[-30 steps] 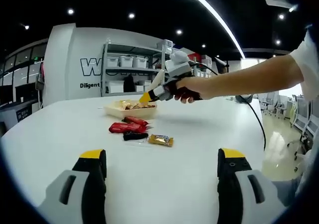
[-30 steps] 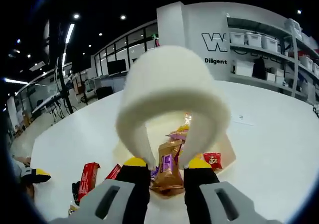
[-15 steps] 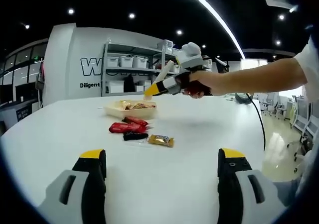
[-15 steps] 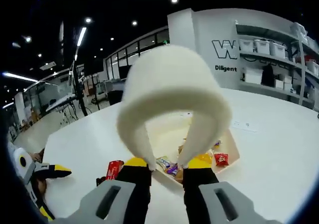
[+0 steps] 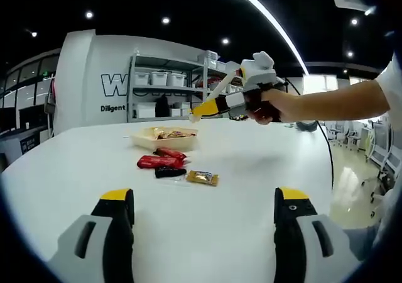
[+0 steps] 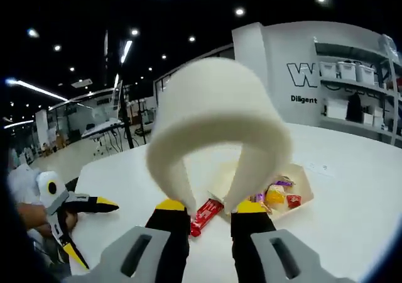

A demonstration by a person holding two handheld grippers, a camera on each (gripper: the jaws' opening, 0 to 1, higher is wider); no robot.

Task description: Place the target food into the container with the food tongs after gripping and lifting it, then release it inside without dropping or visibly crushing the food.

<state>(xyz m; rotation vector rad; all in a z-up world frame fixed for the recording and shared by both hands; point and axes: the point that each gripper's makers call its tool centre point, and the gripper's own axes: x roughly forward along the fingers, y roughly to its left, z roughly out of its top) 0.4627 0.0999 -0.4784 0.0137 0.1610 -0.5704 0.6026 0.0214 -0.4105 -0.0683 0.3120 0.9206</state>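
My right gripper [image 6: 210,207] is shut on the cream food tongs [image 6: 217,116], which arch up between its yellow-tipped jaws; I see no food in them. The left gripper view shows the right gripper [image 5: 207,109] in a hand, raised above the table to the right of the shallow beige tray [image 5: 164,136]. The tray [image 6: 300,181] holds several wrapped snacks. On the table in front of it lie a red bar [image 5: 160,161], a black packet [image 5: 171,172] and a gold packet [image 5: 202,177]. My left gripper [image 5: 202,201] is open and empty near the table's front.
The white table [image 5: 264,163] stretches wide around the snacks. A person's bare arm [image 5: 333,102] reaches in from the right. Shelves with white bins [image 5: 166,78] stand against the far wall. The left gripper [image 6: 69,207] shows at the table's left edge in the right gripper view.
The right gripper with the tongs has lifted up out of the tray and drawn back, away from it. The left gripper has stayed still and open.
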